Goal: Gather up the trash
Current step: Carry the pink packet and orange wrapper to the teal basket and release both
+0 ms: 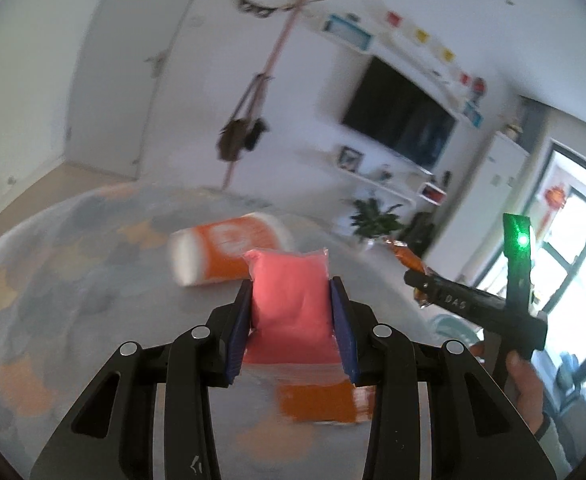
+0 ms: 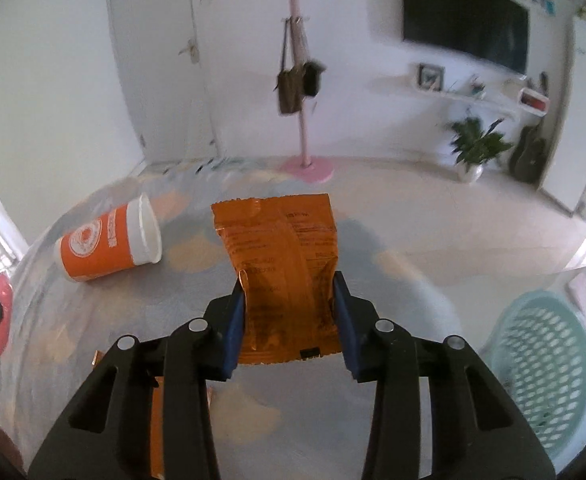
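My left gripper [image 1: 291,286] is shut on a pink plastic pouch [image 1: 289,292], lifted above the round patterned table [image 1: 73,272]. My right gripper [image 2: 289,284] is shut on an orange foil snack wrapper [image 2: 281,256], its blue pads pressing both sides. In the left wrist view that same right gripper [image 1: 413,276] shows at the right, a hand [image 1: 527,384] holding it, with the wrapper [image 1: 407,258] at its tip. An orange and white paper cup [image 2: 109,244] lies on its side on the table, blurred behind the pouch in the left view as the cup [image 1: 229,250].
Another orange packet [image 1: 321,402] lies on the table under my left gripper; the packet [image 2: 159,428] shows partly behind the right fingers. A teal mesh basket [image 2: 545,364] stands on the floor at right. A pink coat stand [image 2: 303,80], a potted plant [image 2: 473,148] and a TV [image 2: 465,16] lie beyond.
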